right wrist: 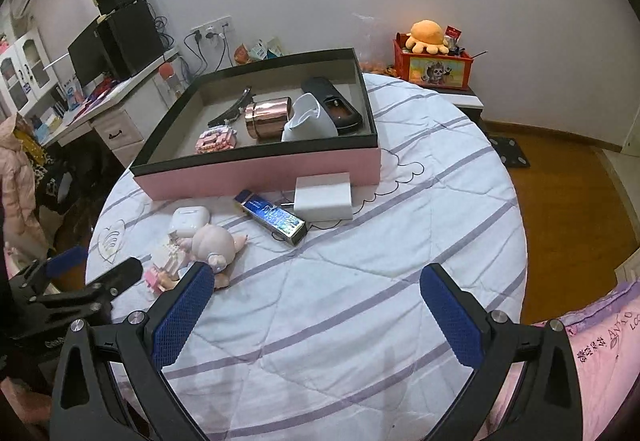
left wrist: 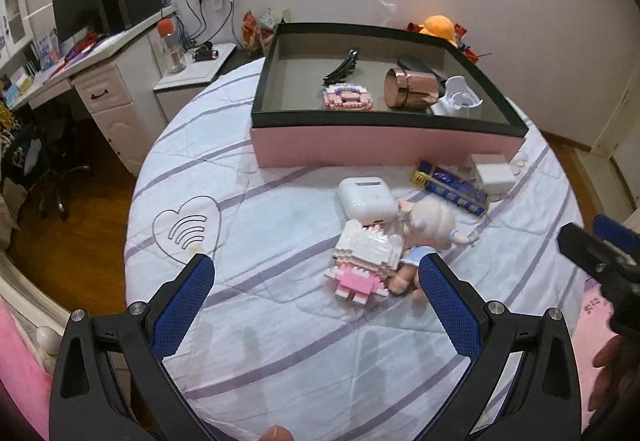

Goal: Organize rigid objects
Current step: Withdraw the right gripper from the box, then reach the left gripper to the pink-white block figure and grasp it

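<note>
On the bed [left wrist: 280, 321], seen from the left wrist, the left gripper [left wrist: 316, 273] hangs wide and empty near a block figure [left wrist: 362, 257] touching a doll [left wrist: 428, 221] and earbud case [left wrist: 366, 197]; the pink box [left wrist: 380, 149] sits beyond. From the right wrist, the right gripper [right wrist: 316, 281] gapes empty over bare quilt, near a blue bar [right wrist: 274, 217] and white charger [right wrist: 324, 197].

The left handheld gripper [left wrist: 316, 273] is a black plastic frame with triangular cut-outs, round silver screws at the joints, and two fingers [left wrist: 184, 305] faced with blue, dimpled rubber pads. The right handheld gripper [right wrist: 316, 281] has the same build: matte black arms, silver screw heads, blue textured fingers [right wrist: 452, 317]. A bare fingertip [left wrist: 277, 433] shows at the left view's bottom edge.
</note>
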